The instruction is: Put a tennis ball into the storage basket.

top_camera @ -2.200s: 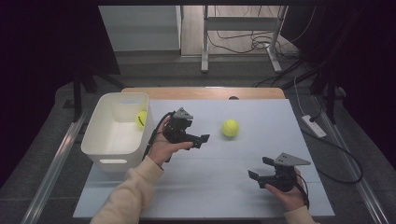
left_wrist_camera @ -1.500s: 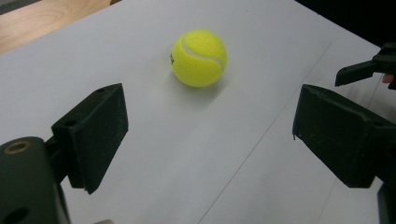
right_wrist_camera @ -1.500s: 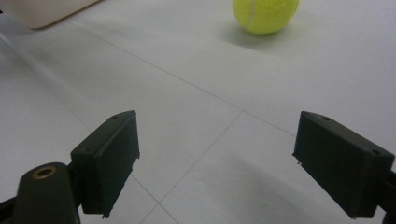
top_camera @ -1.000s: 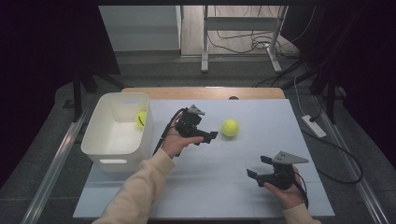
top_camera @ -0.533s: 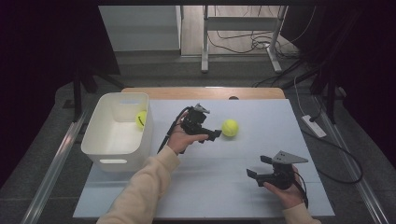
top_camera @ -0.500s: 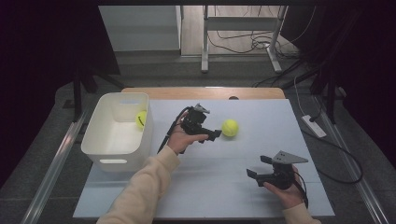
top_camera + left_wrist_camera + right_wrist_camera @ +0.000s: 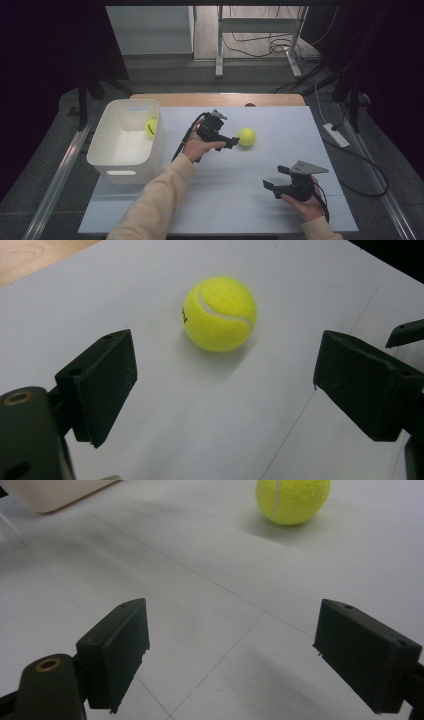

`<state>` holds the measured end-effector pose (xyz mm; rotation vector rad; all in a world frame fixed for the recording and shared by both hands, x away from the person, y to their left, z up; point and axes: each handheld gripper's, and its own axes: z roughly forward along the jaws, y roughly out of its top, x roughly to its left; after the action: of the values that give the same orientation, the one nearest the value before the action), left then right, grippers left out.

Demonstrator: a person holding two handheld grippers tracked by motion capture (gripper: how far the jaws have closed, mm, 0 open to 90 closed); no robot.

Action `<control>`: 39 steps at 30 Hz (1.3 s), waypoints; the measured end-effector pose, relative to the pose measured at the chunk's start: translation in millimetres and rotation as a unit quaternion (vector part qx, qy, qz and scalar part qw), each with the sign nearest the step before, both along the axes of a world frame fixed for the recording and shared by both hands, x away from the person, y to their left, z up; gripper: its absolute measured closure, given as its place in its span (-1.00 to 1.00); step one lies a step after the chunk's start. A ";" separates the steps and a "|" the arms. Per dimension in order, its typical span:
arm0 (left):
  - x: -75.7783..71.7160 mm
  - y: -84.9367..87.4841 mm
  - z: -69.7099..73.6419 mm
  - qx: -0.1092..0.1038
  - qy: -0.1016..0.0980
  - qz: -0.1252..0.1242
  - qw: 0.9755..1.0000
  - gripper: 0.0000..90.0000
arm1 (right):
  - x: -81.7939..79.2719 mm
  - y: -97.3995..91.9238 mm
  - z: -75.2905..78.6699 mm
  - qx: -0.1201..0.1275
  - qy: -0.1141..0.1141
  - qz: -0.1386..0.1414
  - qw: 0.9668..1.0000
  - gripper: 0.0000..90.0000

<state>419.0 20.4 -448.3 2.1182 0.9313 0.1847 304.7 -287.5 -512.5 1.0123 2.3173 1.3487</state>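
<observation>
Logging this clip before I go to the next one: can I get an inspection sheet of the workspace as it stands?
Surface: white table top, bare wooden strip along its far edge.
Job's things: ball on the table, untouched; second ball inside the white bin at the left.
Clutter: nothing seen.
Grippers: left hand-held gripper open, jaws pointed at the ball, just short of it; right hand-held gripper open, low over the near right part of the table, holding nothing.
Cables: one trailing from each gripper; loose cables and a power strip on the floor.
Surroundings: dark curtains, metal frame legs behind the table.
</observation>
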 end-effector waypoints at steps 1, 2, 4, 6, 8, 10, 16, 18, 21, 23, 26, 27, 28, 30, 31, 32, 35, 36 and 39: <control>1.6 -0.5 -0.3 0.001 0.000 0.000 1.000 -0.75 | 0.3 0.0 -0.2 0.001 0.001 0.000 1.000 -0.69; 2.9 -1.0 -0.7 0.001 0.001 0.000 1.000 -0.75 | 0.6 0.1 -0.4 0.003 0.001 0.000 1.000 -0.68; 4.2 -1.6 -1.0 0.001 0.001 0.000 1.000 -0.75 | 0.7 0.0 -0.5 0.002 0.001 -0.001 1.000 -0.68; 7.0 -2.6 -2.0 -0.001 0.004 0.000 1.000 -0.75 | 1.1 -0.2 -0.9 0.003 0.004 -0.001 1.000 -0.69; 8.5 -4.2 -3.0 -0.001 0.005 0.000 1.000 -0.75 | 1.4 0.3 -1.7 0.004 0.005 -0.002 1.000 -0.68; 9.8 -6.2 -4.2 0.001 0.005 -0.002 1.000 -0.75 | 0.6 0.7 -1.6 0.004 0.006 -0.001 1.000 -0.69; 15.5 -13.9 -7.2 0.003 0.009 -0.005 1.000 -0.75 | -1.1 0.0 -1.1 0.005 0.005 -0.001 1.000 -0.69; 17.3 -16.2 -8.4 0.004 0.009 -0.008 1.000 -0.75 | -2.1 -0.4 -0.7 0.005 0.005 -0.003 1.000 -0.69; 19.9 -20.8 -9.8 0.006 0.011 -0.011 1.000 -0.75 | -2.2 -0.7 -1.0 0.005 0.005 -0.004 1.000 -0.69; 22.1 -23.4 -11.2 0.006 0.013 -0.011 1.000 -0.75 | -1.9 -0.8 -1.0 0.004 0.005 -0.003 1.000 -0.69; 24.5 -25.9 -13.0 0.007 0.014 -0.011 1.000 -0.75 | -1.3 -1.1 -0.9 0.003 0.003 -0.005 1.000 -0.69; 25.6 -27.2 -14.2 0.008 0.016 -0.010 1.000 -0.75 | -1.2 -1.3 -0.9 0.003 0.003 -0.005 1.000 -0.69; 26.9 -28.0 -15.3 0.009 0.017 -0.010 1.000 -0.75 | -1.0 -1.6 -0.9 0.003 0.004 -0.005 1.000 -0.69; 28.9 -30.2 -17.5 0.007 0.020 -0.009 1.000 -0.75 | -0.8 -1.5 -1.0 0.003 0.005 -0.005 1.000 -0.69; 29.9 -30.9 -18.1 0.008 0.021 -0.010 1.000 -0.75 | -0.6 -1.3 -1.3 0.003 0.005 -0.005 1.000 -0.69; 29.9 -30.9 -18.1 0.008 0.021 -0.010 1.000 -0.75 | -0.6 -1.3 -1.3 0.003 0.005 -0.005 1.000 -0.69; 32.4 -34.1 -19.2 0.008 0.022 -0.011 1.000 -0.75 | -0.4 -1.2 -1.3 0.000 0.005 -0.003 1.000 -0.69; 33.1 -35.0 -19.5 0.008 0.022 -0.011 1.000 -0.75 | -0.3 -1.3 -1.4 0.003 0.005 -0.003 1.000 -0.69; 34.4 -38.7 -20.5 0.006 0.024 -0.012 1.000 -0.75 | -0.3 -1.6 -1.4 0.003 0.006 -0.003 1.000 -0.69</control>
<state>453.3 -18.3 -468.8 2.1530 0.9336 0.1292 304.4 -289.1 -513.8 1.0317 2.3173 1.3518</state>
